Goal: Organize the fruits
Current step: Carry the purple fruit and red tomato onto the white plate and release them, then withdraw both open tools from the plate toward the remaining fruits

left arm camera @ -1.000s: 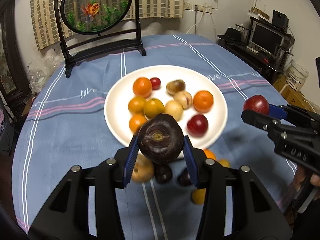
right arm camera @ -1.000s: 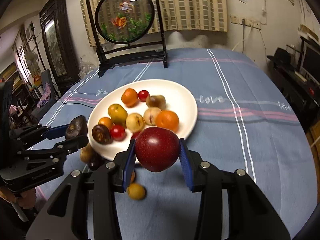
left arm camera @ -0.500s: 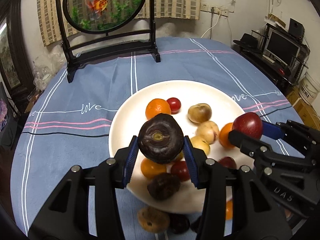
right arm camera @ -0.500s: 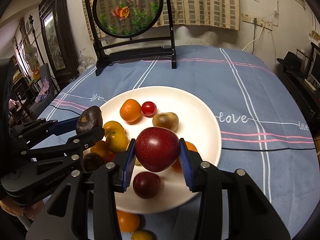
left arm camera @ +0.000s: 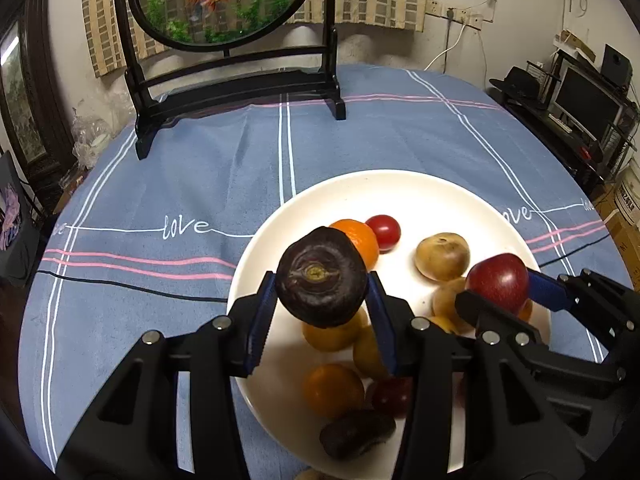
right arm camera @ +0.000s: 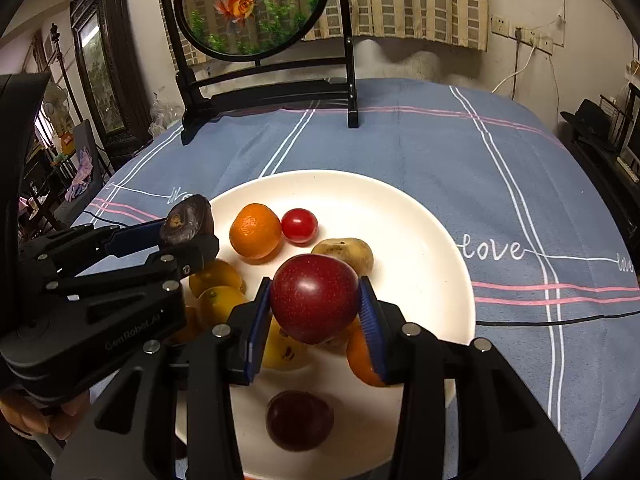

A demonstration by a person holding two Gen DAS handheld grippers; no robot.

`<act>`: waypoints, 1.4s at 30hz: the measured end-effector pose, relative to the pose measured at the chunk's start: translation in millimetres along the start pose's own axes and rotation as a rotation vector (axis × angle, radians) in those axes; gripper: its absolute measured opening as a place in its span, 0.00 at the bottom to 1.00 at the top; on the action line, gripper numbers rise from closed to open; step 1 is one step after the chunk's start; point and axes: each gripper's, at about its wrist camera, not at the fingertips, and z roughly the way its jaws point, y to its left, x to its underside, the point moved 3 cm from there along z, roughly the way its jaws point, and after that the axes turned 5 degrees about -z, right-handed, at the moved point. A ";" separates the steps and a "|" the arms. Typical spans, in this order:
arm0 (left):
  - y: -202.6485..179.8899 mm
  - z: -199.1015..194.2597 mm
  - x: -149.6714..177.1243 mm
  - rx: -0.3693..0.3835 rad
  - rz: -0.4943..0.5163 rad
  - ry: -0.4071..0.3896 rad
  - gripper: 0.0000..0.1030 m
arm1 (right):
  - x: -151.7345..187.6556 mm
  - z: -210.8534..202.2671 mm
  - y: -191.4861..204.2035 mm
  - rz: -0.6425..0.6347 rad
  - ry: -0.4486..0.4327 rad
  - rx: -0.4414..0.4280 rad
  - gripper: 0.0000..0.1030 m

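A white plate [left arm camera: 400, 188] [right arm camera: 420, 216] on the blue tablecloth holds several fruits: an orange [right arm camera: 255, 231], a cherry tomato [right arm camera: 299, 225], a brown fruit [right arm camera: 344, 254] and a dark red plum [right arm camera: 299, 420]. My left gripper [left arm camera: 321, 314] is shut on a dark purple fruit [left arm camera: 321, 278] and holds it above the plate's left part; it also shows in the right wrist view [right arm camera: 187, 222]. My right gripper [right arm camera: 314, 320] is shut on a red plum [right arm camera: 315, 298] above the plate's middle; the plum shows in the left wrist view [left arm camera: 497, 282].
A black stand with a round goldfish panel [left arm camera: 224, 4] [right arm camera: 256, 8] stands at the table's far side. A black cable [right arm camera: 552, 322] lies on the cloth right of the plate. Furniture and electronics [left arm camera: 580, 100] stand beyond the right edge.
Both grippers have moved forward over the plate, each still holding its fruit. The loose fruits on the cloth near the plate's front edge have dropped out of view.
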 end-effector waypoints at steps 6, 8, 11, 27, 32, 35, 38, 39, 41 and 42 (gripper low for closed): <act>1.0 14.6 -1.4 -0.015 -0.007 0.021 0.44 | -2.2 12.6 -6.1 0.042 0.029 -0.004 0.43; 1.5 16.6 -1.6 -0.016 -0.009 0.023 0.46 | -2.6 11.3 -8.1 0.054 0.025 0.001 0.46; 2.3 13.3 -2.1 -0.033 -0.008 0.008 0.54 | -2.8 6.4 -8.5 0.042 0.008 0.013 0.49; 2.6 -29.4 10.4 -0.023 -0.018 -0.060 0.71 | 11.3 -29.9 -6.7 0.047 -0.048 0.008 0.62; 5.7 -45.6 26.1 -0.017 -0.028 -0.069 0.77 | 24.4 -43.1 -6.6 0.056 -0.057 0.017 0.65; 7.1 -52.8 35.6 -0.019 -0.029 -0.067 0.78 | 35.1 -48.6 -5.6 0.062 -0.048 0.014 0.65; 6.1 -60.9 44.2 -0.018 -0.029 -0.070 0.81 | 46.2 -55.3 -3.1 0.067 -0.043 0.009 0.66; 6.6 -64.6 47.8 -0.017 -0.027 -0.072 0.82 | 50.7 -58.0 -1.7 0.066 -0.041 0.008 0.66; 5.9 -69.6 52.5 -0.016 -0.025 -0.074 0.82 | 54.4 -62.4 -0.1 0.064 -0.042 0.011 0.66; 5.6 -72.7 55.9 -0.014 -0.024 -0.075 0.82 | 58.4 -65.5 1.2 0.061 -0.042 0.016 0.66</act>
